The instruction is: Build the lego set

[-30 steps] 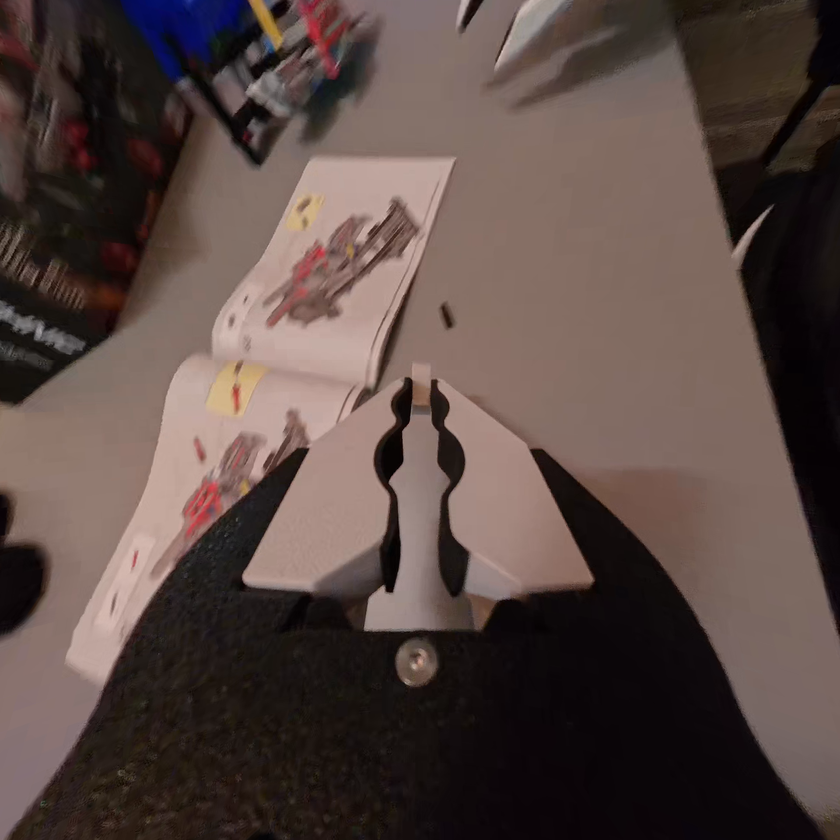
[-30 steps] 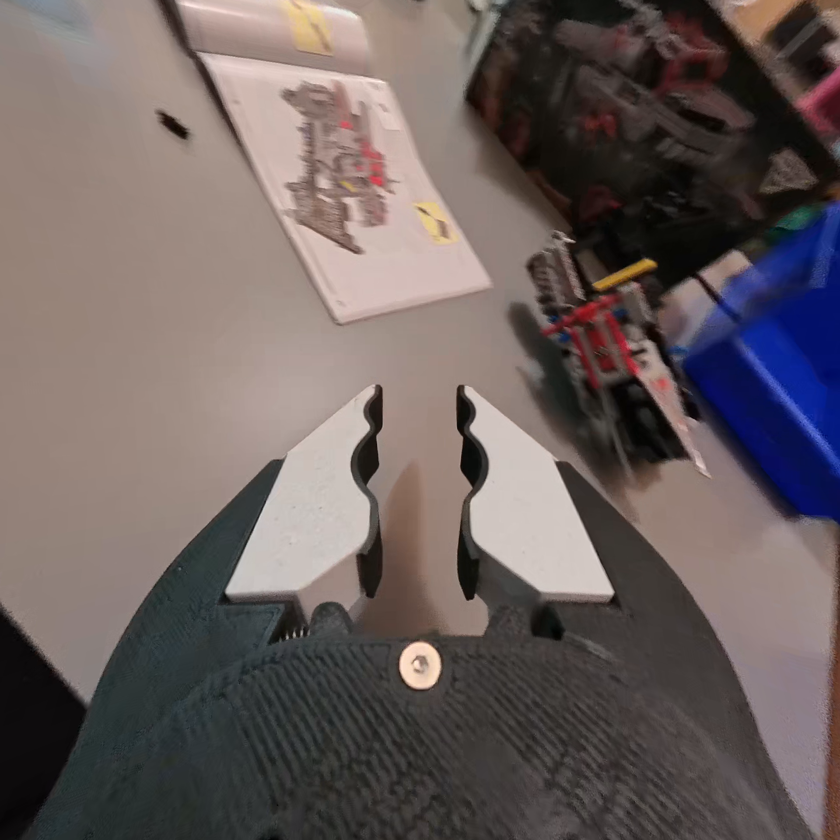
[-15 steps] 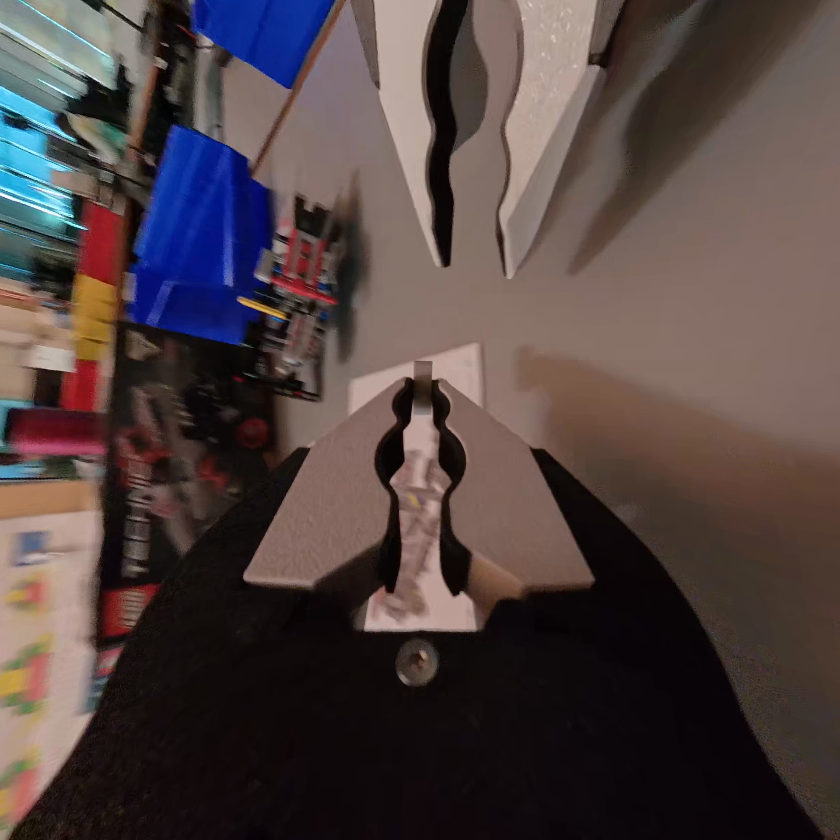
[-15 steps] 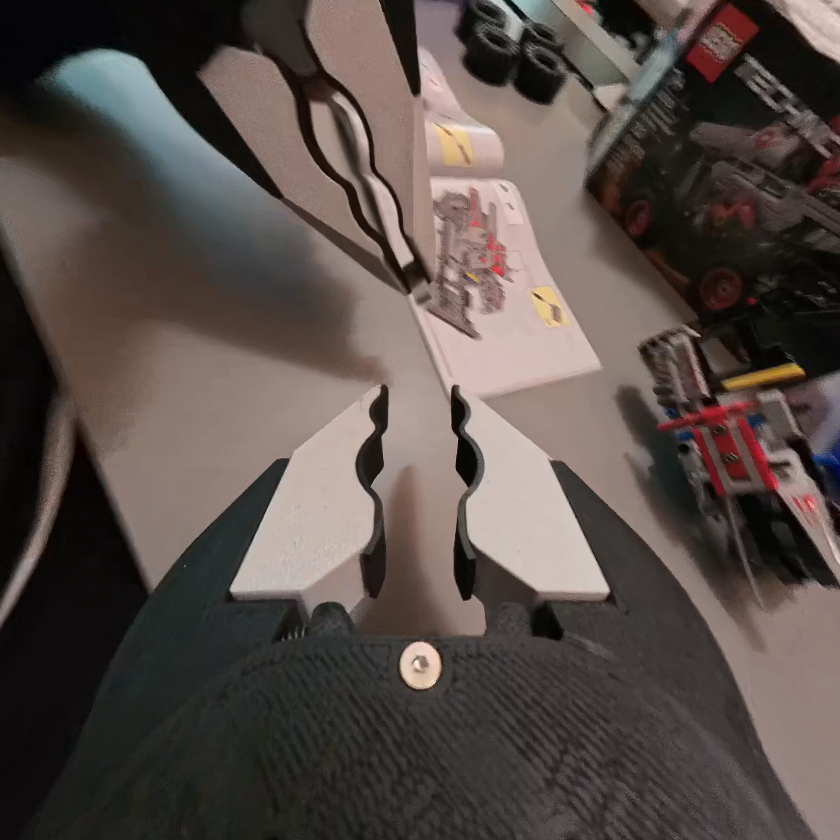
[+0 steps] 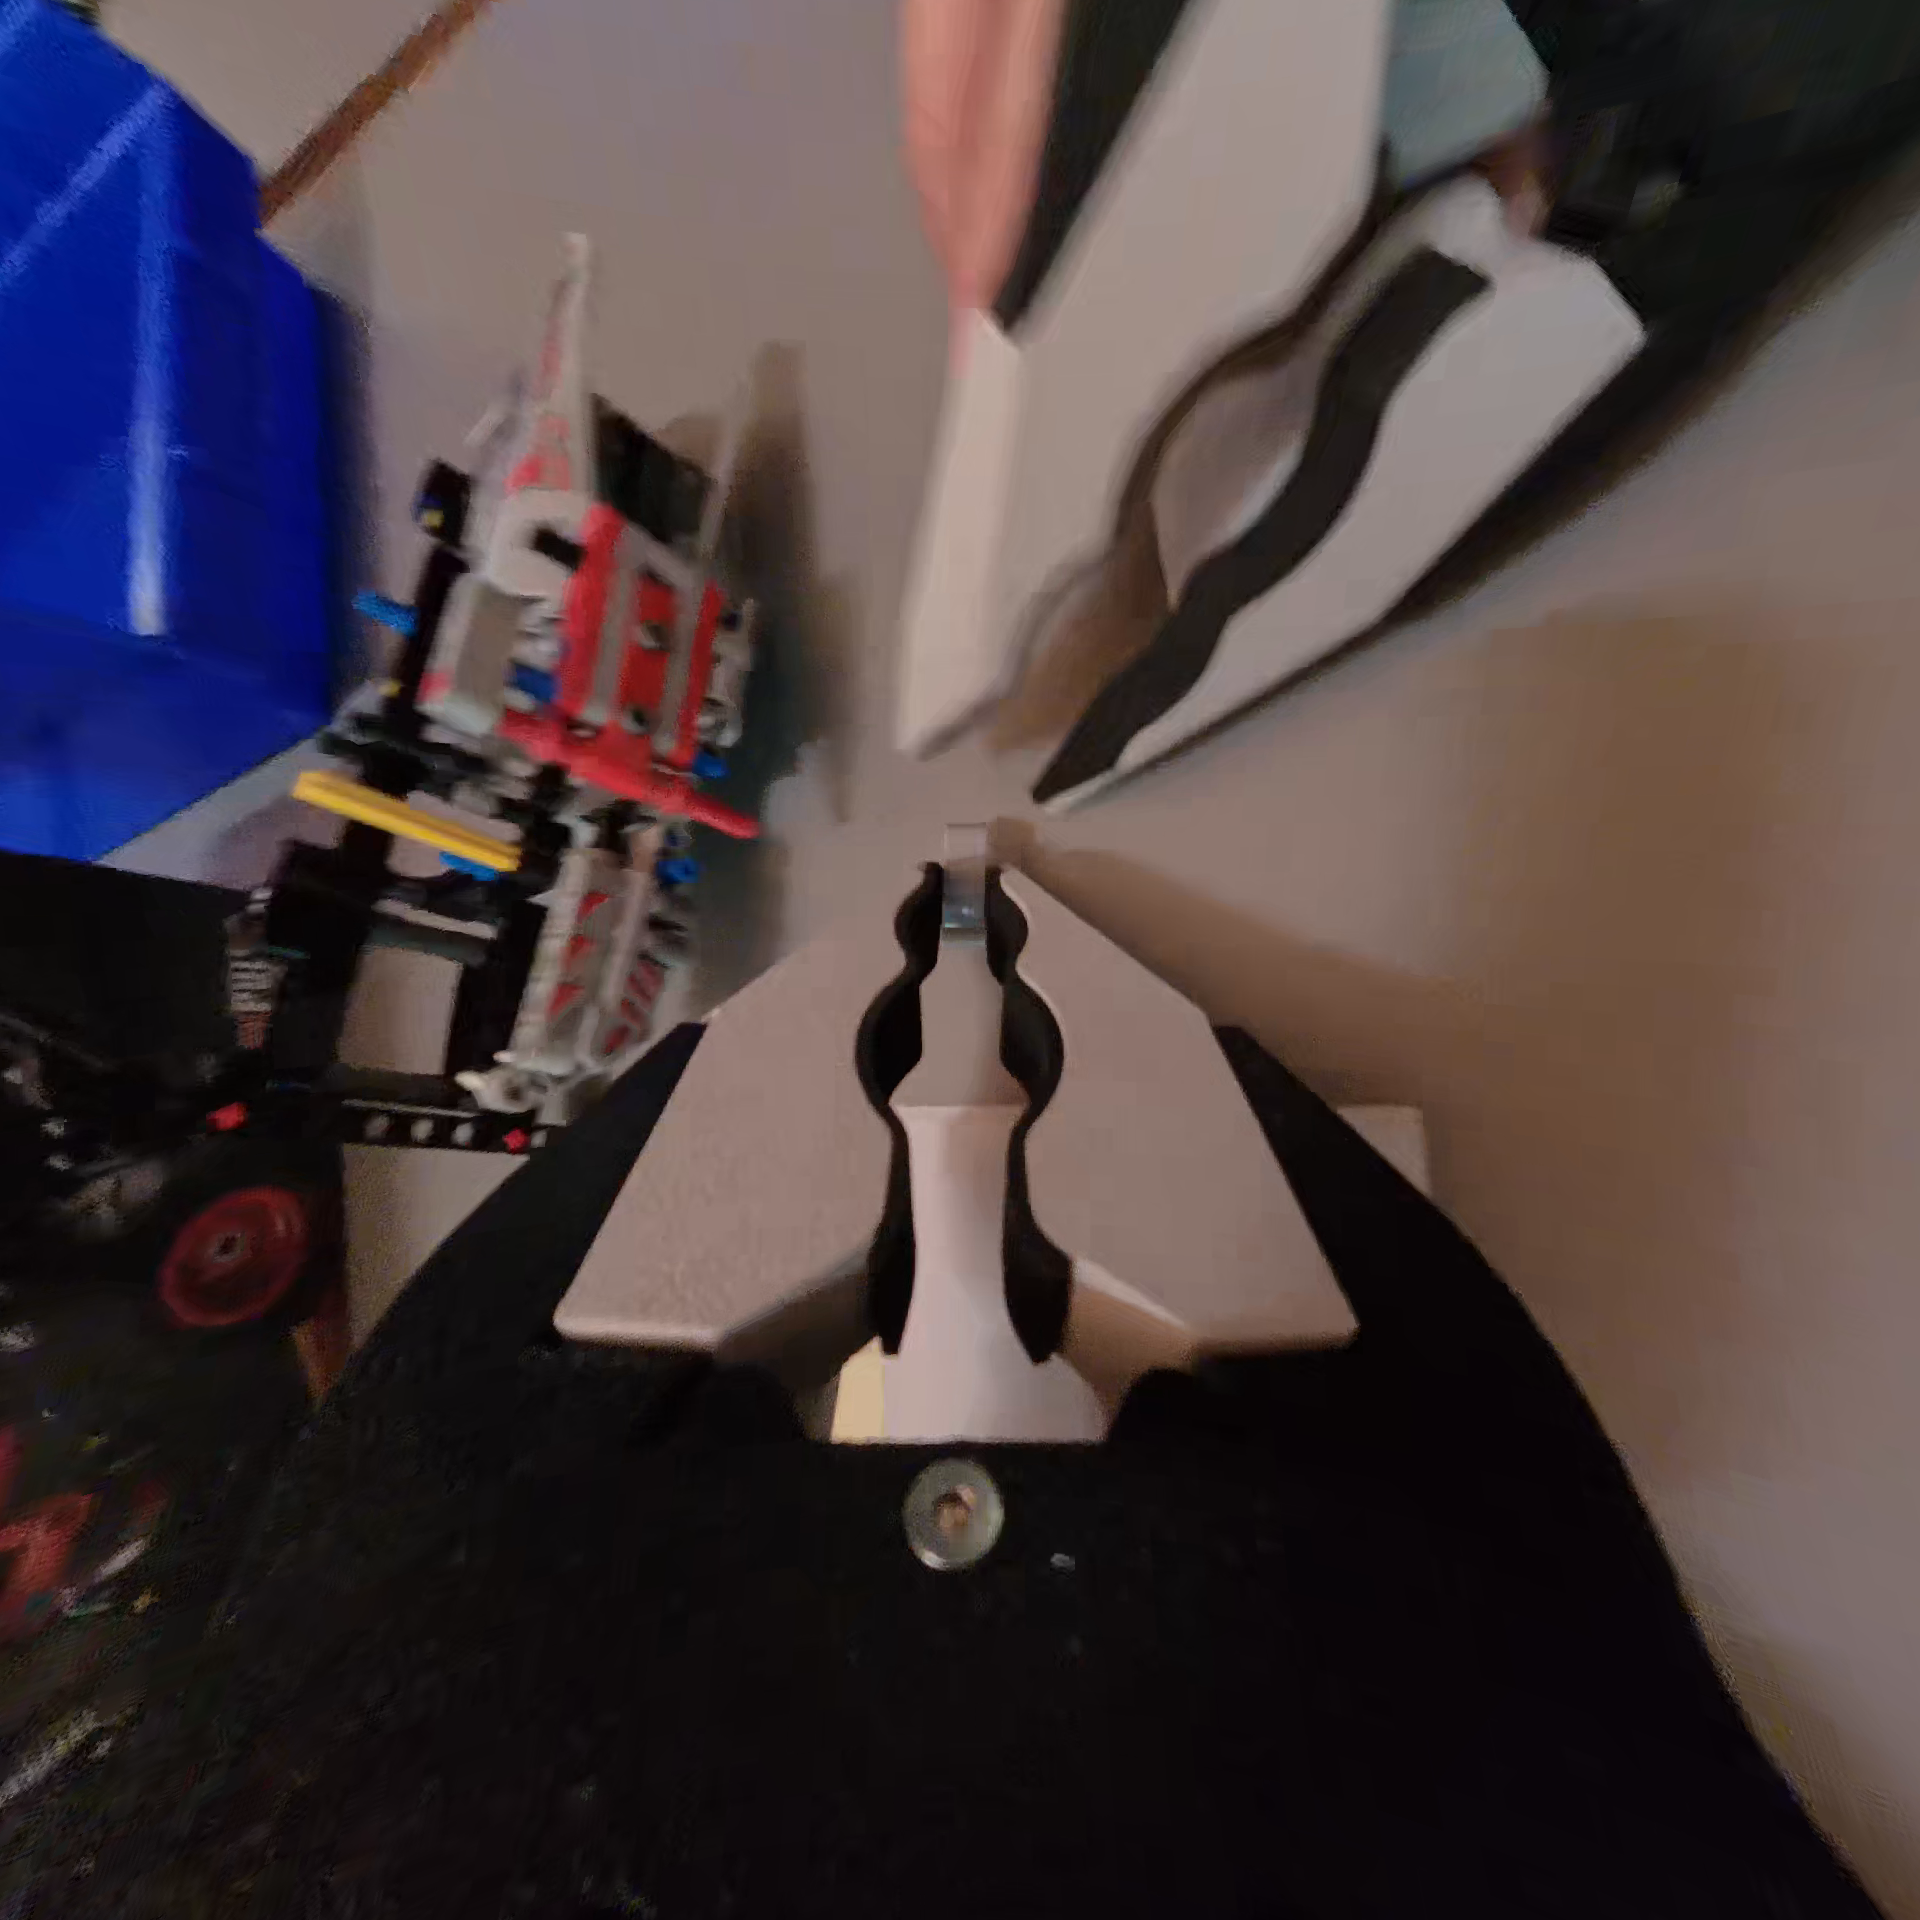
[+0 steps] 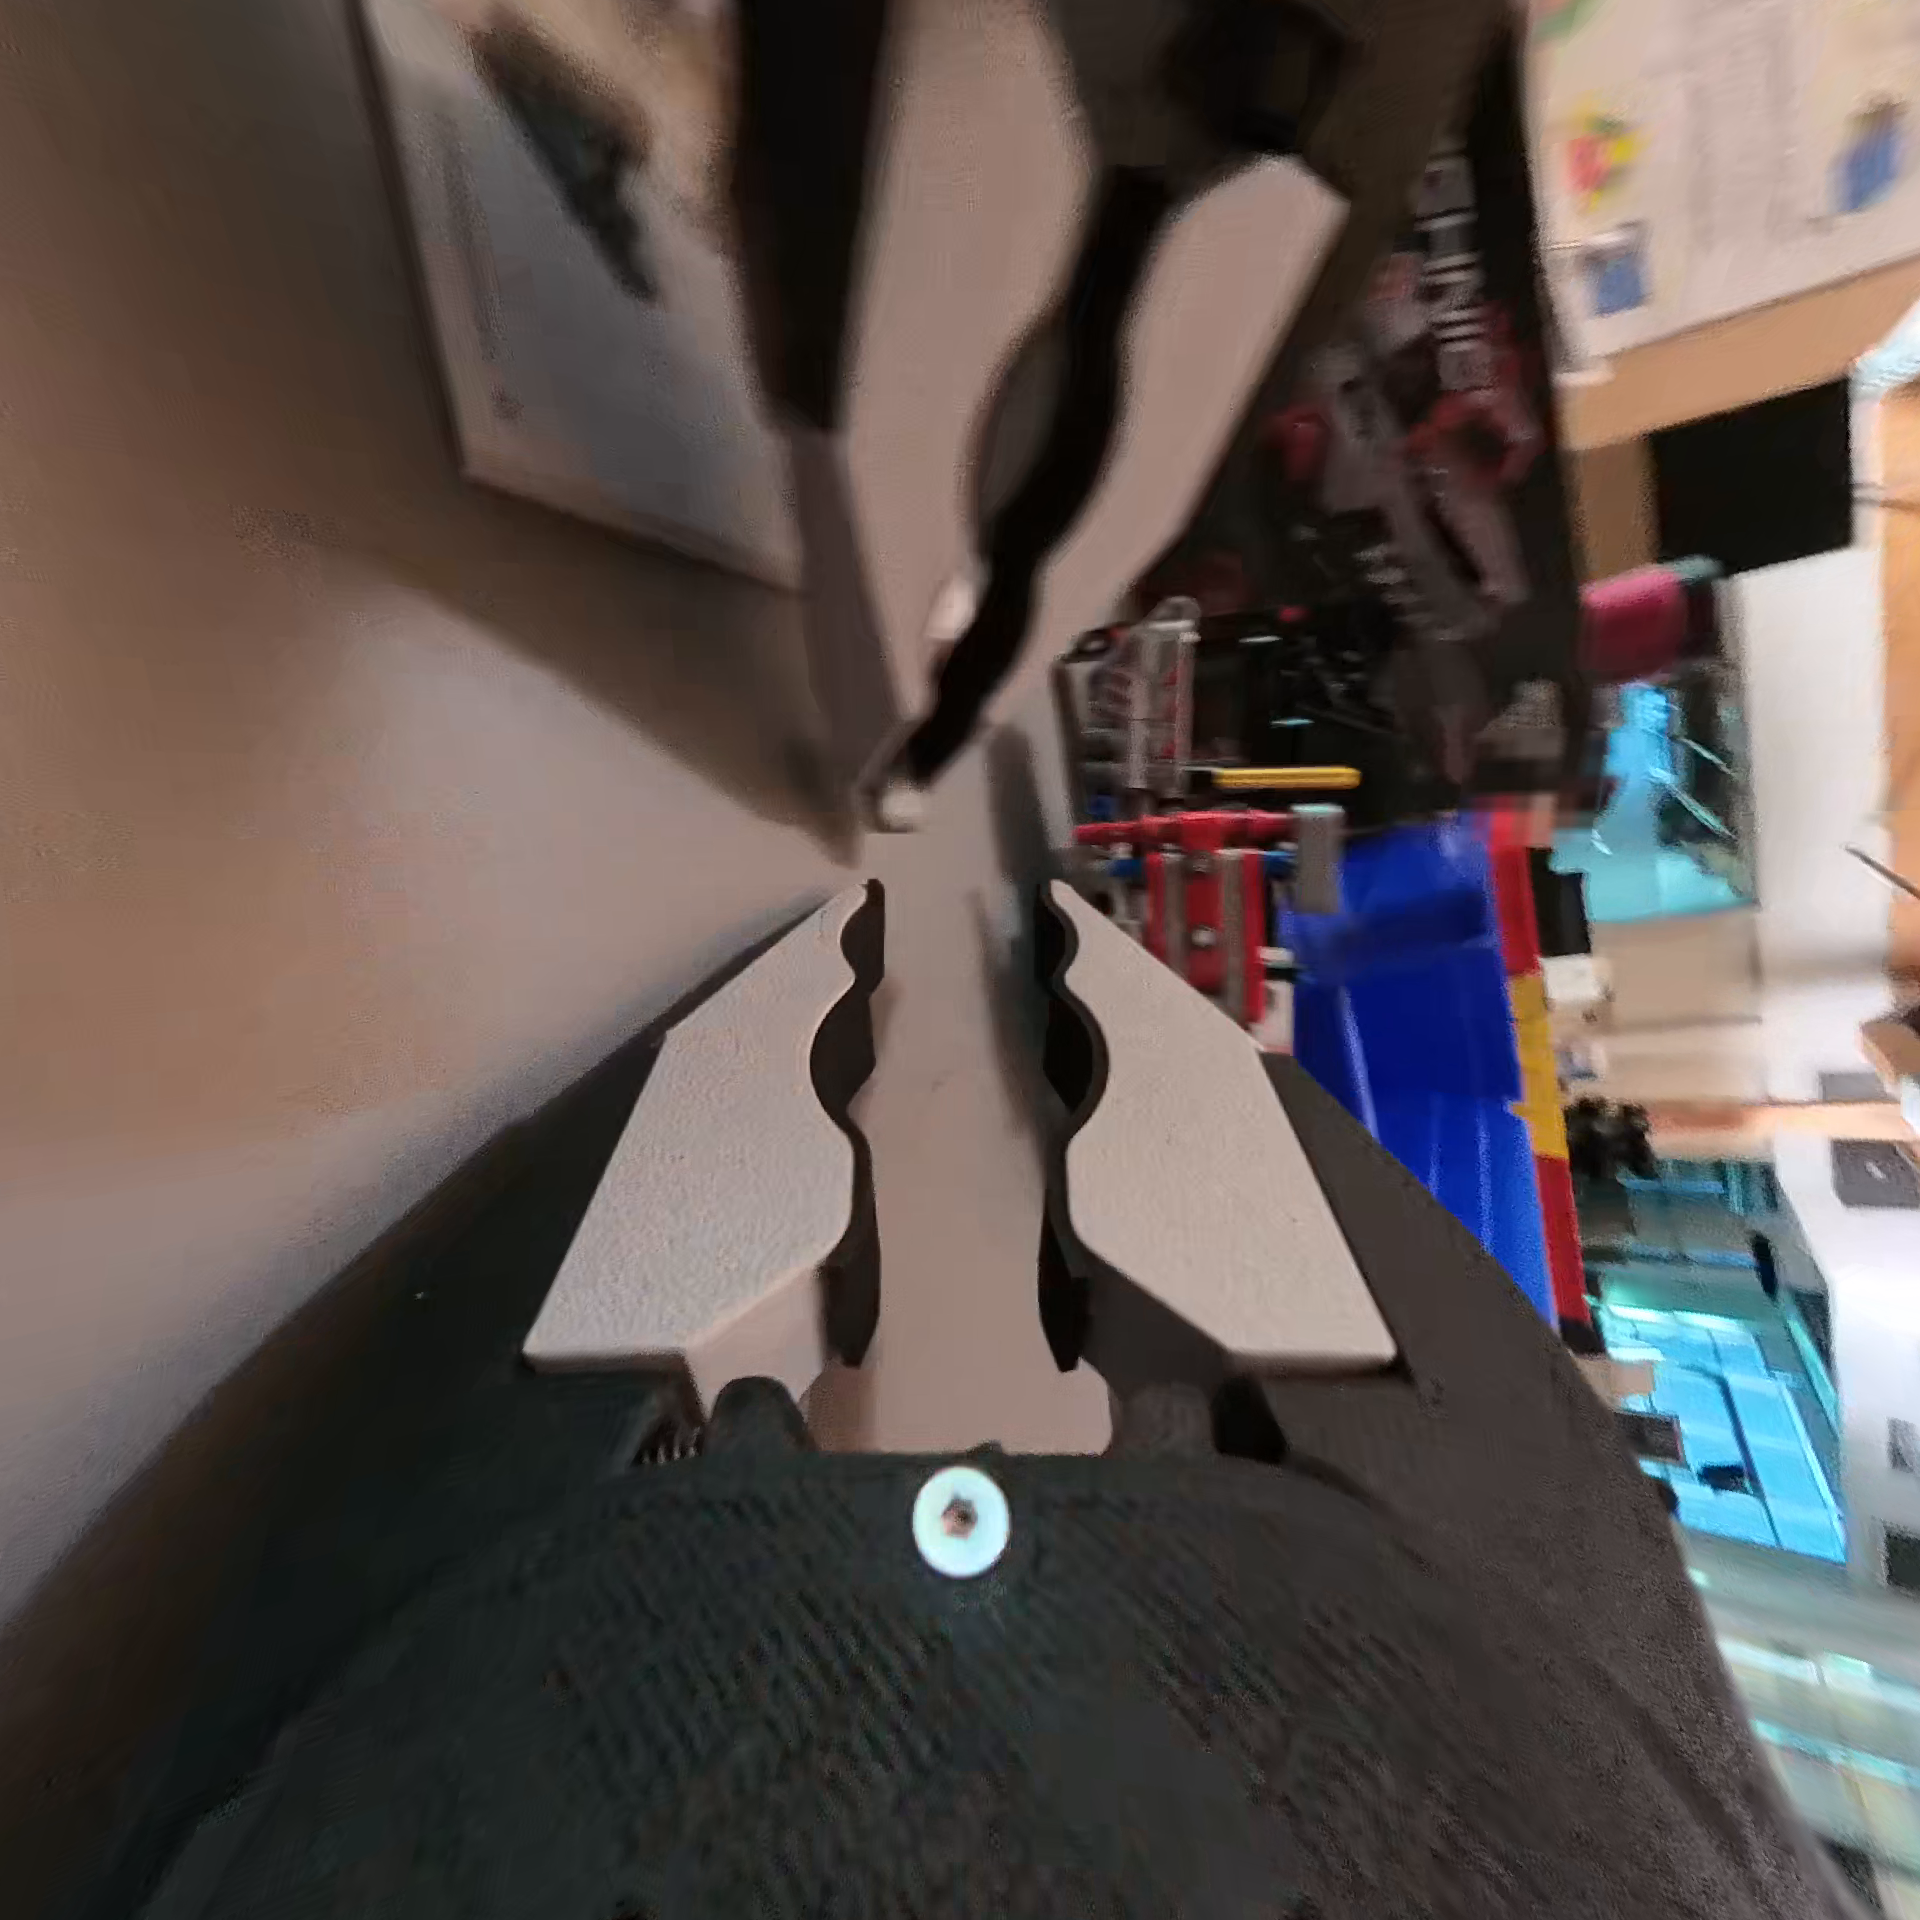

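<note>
My left gripper point(image 5: 961, 873) is shut on a small light grey lego piece point(image 5: 962, 906) that sticks out past its tips. My right gripper point(image 6: 961, 899) is open and empty. The two grippers point at each other, tip to tip and only a short gap apart, above the grey table point(image 5: 1558, 935). The right gripper shows in the left wrist view point(image 5: 982, 769). The left gripper shows in the right wrist view point(image 6: 899, 790), with the piece point(image 6: 902, 805) at its tip. The part-built red, grey and black lego model point(image 5: 582, 727) stands beside them, and it also shows in the right wrist view point(image 6: 1195, 831).
A blue bin point(image 5: 135, 468) stands behind the model, also seen in the right wrist view point(image 6: 1403, 987). The dark lego box point(image 5: 104, 1091) lies next to the model. The open instruction booklet point(image 6: 582, 260) lies on the table. Both views are rolled sideways and blurred. Both grippers' tips are close together, under 4 cm apart.
Both grippers have rolled and swung toward each other, and their tips now almost meet near the model. The left stays shut on the small piece. The right stays open.
</note>
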A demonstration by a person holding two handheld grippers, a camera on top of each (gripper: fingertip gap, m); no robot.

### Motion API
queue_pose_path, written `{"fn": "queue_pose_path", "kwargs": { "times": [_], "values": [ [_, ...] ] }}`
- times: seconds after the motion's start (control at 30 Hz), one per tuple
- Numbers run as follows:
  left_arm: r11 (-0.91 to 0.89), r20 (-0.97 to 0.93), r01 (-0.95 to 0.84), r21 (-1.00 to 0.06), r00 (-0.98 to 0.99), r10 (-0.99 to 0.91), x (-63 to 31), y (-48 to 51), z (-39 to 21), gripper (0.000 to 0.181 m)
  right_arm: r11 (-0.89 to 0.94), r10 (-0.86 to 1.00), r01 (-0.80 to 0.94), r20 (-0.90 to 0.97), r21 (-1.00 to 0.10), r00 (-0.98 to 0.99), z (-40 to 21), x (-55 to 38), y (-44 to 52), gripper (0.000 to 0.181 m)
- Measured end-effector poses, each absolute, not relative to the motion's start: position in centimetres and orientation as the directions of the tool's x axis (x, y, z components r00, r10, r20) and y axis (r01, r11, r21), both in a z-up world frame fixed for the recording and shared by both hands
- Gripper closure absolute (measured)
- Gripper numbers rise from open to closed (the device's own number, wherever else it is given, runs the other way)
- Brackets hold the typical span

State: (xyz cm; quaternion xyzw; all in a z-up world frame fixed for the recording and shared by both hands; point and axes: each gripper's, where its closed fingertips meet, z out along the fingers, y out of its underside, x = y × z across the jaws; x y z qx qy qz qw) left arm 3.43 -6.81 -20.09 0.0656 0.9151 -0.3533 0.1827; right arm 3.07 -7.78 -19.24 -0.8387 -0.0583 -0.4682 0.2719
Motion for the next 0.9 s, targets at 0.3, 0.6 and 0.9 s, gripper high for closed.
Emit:
{"fn": "queue_pose_path", "kwargs": {
  "times": [0.3, 0.6, 0.9],
  "values": [
    [0.71, -0.889, 0.652, -0.267, -0.451, 0.08, 5.7, -7.7, -17.3, 0.176, -0.743, -0.355, 0.103, 0.52, -0.662, 0.777, -18.7, 4.5, -8.3, 0.147],
    [0.75, -0.943, 0.658, -0.072, -0.29, 0.164, 6.4, -7.7, -19.3, 0.176, -0.84, -0.287, 0.279, 0.817, -0.466, 0.5, -15.6, 8.7, -10.7, 0.111],
    [0.738, -0.97, 0.673, -0.053, -0.21, 0.121, 6.8, -8.2, -18.5, 0.176, -0.872, -0.255, 0.285, 0.865, -0.399, 0.432, -16.4, 10.6, -9.4, 0.116]
  ]
}}
